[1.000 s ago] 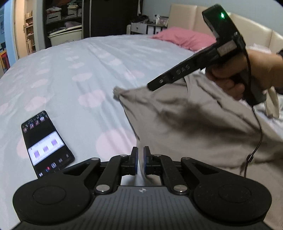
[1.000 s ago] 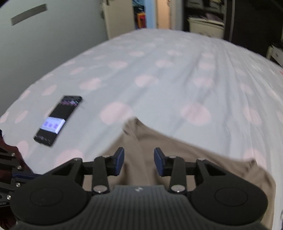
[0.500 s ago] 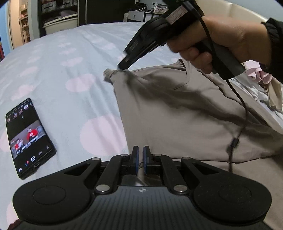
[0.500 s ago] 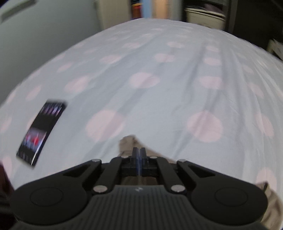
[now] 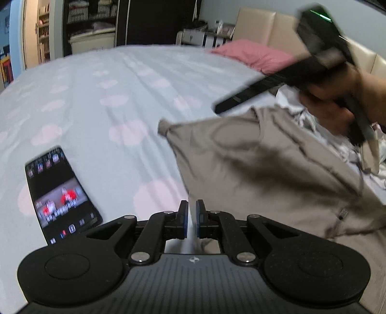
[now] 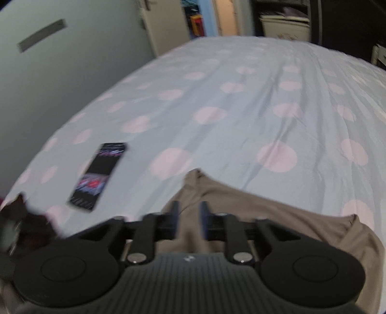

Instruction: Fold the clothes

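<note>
Bed [image 5: 101, 101]: blue sheet, pink dots. Shirt [image 5: 265, 164], taupe, flat at near edge. Phone [image 5: 60, 193] beside it. Pillow [image 5: 253, 56]; shelves [image 5: 84, 17]. Left gripper [image 5: 190, 218] slightly parted, empty; right gripper [image 6: 188, 223] parted over shirt.

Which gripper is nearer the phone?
Left. The left gripper sits just right of the phone, close beside it. The right gripper hovers over the tan shirt, farther from the phone.

Your shirt [image 5: 265, 164] lies on the bed [image 5: 115, 101]. The phone [image 5: 60, 193] sits to its left, apart; a pillow [image 5: 255, 56] lies behind.
</note>
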Motion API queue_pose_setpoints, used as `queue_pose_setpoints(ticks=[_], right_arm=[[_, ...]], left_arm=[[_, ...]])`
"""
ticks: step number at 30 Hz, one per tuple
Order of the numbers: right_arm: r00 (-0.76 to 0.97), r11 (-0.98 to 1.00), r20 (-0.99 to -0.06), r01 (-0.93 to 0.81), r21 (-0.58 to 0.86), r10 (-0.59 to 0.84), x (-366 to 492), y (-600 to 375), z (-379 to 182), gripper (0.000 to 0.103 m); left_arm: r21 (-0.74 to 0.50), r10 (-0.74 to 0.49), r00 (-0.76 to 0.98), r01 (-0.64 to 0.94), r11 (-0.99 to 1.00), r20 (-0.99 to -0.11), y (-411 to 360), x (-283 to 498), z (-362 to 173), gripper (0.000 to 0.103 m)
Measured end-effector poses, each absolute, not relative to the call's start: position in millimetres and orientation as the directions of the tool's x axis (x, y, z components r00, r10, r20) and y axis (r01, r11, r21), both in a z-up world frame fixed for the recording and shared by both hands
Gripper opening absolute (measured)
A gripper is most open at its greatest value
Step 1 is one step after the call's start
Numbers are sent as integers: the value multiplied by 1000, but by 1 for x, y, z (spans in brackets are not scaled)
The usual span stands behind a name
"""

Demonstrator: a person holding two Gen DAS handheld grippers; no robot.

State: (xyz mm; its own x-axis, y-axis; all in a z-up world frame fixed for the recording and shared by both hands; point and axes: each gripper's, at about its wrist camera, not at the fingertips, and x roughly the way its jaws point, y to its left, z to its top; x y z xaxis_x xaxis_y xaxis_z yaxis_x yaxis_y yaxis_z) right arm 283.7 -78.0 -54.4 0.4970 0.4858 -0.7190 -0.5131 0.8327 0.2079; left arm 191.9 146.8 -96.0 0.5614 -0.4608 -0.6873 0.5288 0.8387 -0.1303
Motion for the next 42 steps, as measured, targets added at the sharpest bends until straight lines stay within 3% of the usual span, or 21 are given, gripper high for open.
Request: queue_pose_setpoints(ticks=[8,13,17,22,25,28,33,42], right_arm=[[466,854,-794,-505,123,390,179,-171,-32,33],[475,914,-838,-400,67,270,112,-264,-20,33],[465,945,-849,-308,110,251,66,-324,-13,36],[440,947,-850,-260,188,289,19,-361,-23,38],[443,946,-848,-263,188,291,3,-371,-29,38],[464,946,-838,-272,176,289,0,-373,-26,38],[524,941,-791,-278,193,316,0,-382,-5,38],[575,933,-737,-268,241,355,-4,-393,17,38]], left_arm=[[-91,-519,501,652,752,-693,87,163,-83,4],[-41,-560,457,749,661,-691,32,131,-68,28],[-57,-599,394,803,594,-697,-19,101,-55,28],[-109,-626,358,806,582,-693,-75,56,-40,42],[-136,-649,310,829,542,-695,-114,23,-41,43],[-65,-642,293,879,473,-709,-159,-18,-51,43],[-55,-655,279,896,441,-703,-207,-61,-70,43],[102,-557,291,933,346,-778,-256,-102,-124,38]])
